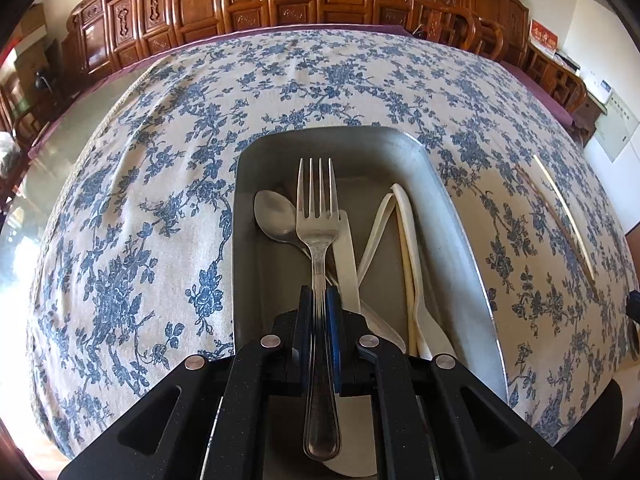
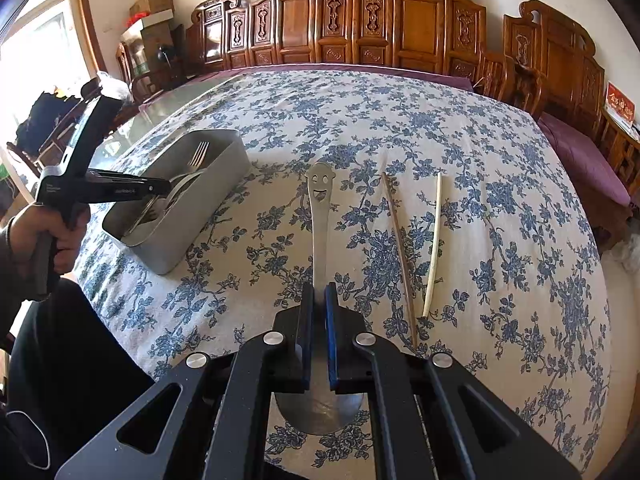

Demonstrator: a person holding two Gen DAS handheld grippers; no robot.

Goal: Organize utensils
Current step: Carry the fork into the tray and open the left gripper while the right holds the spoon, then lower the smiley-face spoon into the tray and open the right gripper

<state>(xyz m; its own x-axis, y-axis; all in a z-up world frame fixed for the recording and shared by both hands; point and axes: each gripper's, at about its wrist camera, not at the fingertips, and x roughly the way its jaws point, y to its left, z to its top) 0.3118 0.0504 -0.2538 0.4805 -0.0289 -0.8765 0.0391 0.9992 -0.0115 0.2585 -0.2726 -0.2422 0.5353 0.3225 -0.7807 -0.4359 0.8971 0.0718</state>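
My left gripper (image 1: 320, 300) is shut on the handle of a steel fork (image 1: 316, 216), tines pointing away, over the grey metal box (image 1: 460, 208). In the box lie a steel spoon (image 1: 276, 216), a pale knife (image 1: 346, 256) and white plastic utensils (image 1: 406, 240). My right gripper (image 2: 319, 296) is shut on the neck of a steel spoon with a smiley-face handle (image 2: 319, 200), held over the cloth. From the right wrist view the left gripper (image 2: 160, 189) reaches into the grey box (image 2: 216, 196), where the fork's tines (image 2: 199, 155) show.
The table carries a blue-flowered cloth (image 2: 400, 128). A brown chopstick (image 2: 400, 256) and a white chopstick (image 2: 434, 240) lie to the right of the smiley spoon. Carved wooden chairs (image 2: 360, 20) line the far edge. A person's hand (image 2: 44, 236) holds the left gripper.
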